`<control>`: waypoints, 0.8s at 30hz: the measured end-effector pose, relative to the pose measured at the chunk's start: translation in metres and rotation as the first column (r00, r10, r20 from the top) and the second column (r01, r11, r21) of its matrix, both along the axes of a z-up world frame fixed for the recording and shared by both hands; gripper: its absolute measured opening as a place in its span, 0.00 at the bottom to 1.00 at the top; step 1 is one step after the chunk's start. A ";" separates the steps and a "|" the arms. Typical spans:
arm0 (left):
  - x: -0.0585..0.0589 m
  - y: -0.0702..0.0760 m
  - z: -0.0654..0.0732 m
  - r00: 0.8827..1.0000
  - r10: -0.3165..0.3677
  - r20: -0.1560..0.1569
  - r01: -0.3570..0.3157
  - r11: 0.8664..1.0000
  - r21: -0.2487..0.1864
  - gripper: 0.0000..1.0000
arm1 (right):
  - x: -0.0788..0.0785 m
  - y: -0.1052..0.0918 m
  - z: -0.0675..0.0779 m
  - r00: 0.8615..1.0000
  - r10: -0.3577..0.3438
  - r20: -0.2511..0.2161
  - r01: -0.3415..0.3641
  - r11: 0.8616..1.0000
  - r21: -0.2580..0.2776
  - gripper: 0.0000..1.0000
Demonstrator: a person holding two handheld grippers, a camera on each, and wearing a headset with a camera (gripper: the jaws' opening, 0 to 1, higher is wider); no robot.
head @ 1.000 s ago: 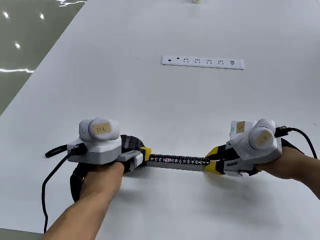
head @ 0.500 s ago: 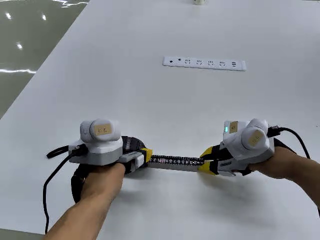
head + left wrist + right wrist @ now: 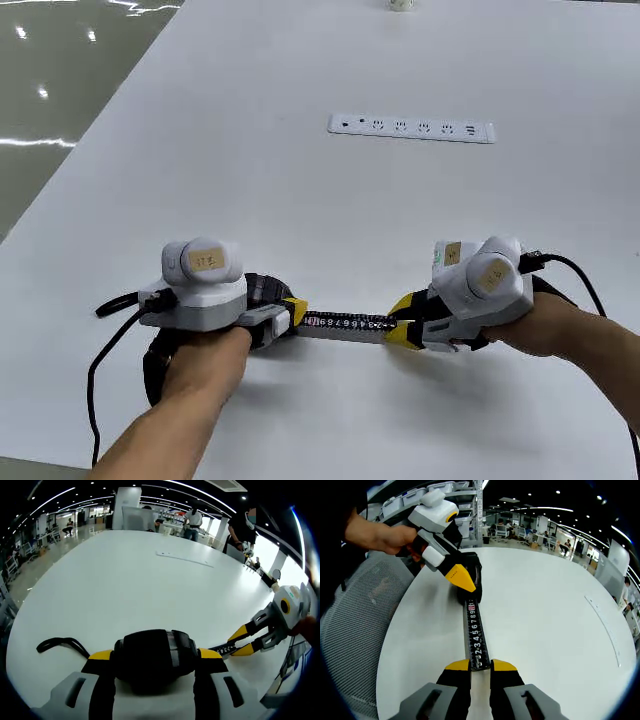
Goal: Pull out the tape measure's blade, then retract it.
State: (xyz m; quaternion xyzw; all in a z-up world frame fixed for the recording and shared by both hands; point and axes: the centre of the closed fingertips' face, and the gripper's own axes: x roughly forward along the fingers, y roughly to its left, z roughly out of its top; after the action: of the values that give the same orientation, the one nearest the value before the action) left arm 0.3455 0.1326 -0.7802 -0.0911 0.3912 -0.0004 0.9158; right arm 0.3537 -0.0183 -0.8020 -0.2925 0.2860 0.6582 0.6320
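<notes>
Here the left gripper (image 3: 283, 316) clamps the tape measure (image 3: 154, 656), the right gripper (image 3: 402, 322) pinches the blade (image 3: 476, 635) tip, a short stretch out (numbers showing), so retraction looks unfinished.

In your head view, the white body of your left gripper (image 3: 287, 312) covers most of the black, rounded tape measure case (image 3: 262, 288), so just its upper edge shows. The hooked end of the dark, number-printed steel blade (image 3: 345, 322) is buried between the yellow-tipped jaws of your right gripper (image 3: 398, 322). The blade's figures are too small to read from your head. In the left gripper view the case hides nearly all of the blade. A small pale object (image 3: 402, 4) is cut by the head view's top edge, so you cannot tell what it is. The black cable (image 3: 90, 400) runs off the bottom edge.
</notes>
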 end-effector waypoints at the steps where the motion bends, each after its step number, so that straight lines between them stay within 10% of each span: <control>1: 0.000 0.000 0.000 1.000 0.000 -0.001 0.000 1.000 -0.001 0.58 | -0.001 0.001 0.000 1.000 0.001 0.000 -0.001 1.000 -0.001 0.10; 24: 0.000 0.000 0.000 1.000 -0.002 0.001 0.002 1.000 -0.021 0.59 | -0.005 0.030 0.001 1.000 0.024 0.000 -0.024 0.999 0.020 0.10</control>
State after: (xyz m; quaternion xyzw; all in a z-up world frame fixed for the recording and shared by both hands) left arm 0.3456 0.1329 -0.7800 -0.1004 0.3909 -0.0053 0.9149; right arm 0.3490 0.0114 -0.8010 -0.2893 0.2759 0.6688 0.6268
